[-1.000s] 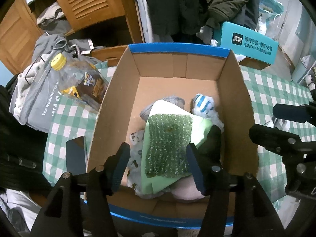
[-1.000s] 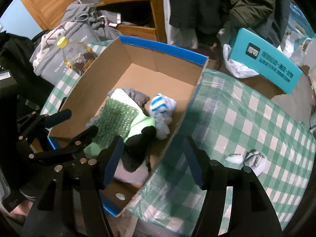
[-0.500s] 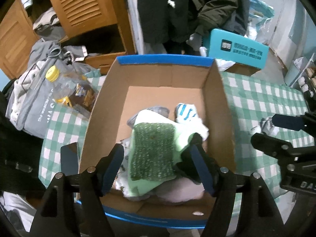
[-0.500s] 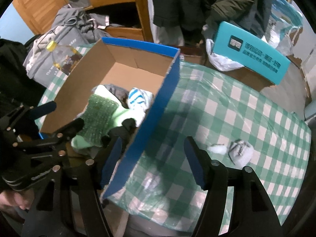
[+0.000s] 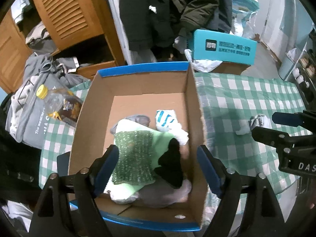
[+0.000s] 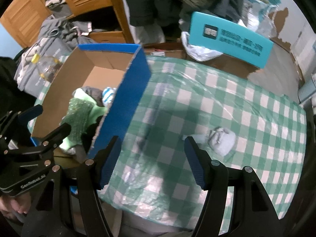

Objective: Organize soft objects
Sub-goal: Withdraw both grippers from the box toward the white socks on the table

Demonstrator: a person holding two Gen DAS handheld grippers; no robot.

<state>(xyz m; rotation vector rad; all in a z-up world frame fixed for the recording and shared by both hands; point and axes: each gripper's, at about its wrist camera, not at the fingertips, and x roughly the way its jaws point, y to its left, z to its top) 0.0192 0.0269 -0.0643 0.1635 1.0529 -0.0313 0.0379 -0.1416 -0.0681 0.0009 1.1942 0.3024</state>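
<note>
Your left gripper (image 5: 158, 169) points steeply down into the blue-rimmed cardboard box (image 5: 138, 86), jaws opening, holding nothing; between them lies a pale green cloth with a glittery dark-green patch (image 5: 134, 158) over a black sock (image 5: 171, 165) at the box's near end. Your right gripper (image 6: 152, 162) hangs half-open and empty above the green-checked tablecloth (image 6: 227, 98). Beyond it, a crumpled grey-white sock (image 6: 222, 139) lies toward the cloth's right edge.
</note>
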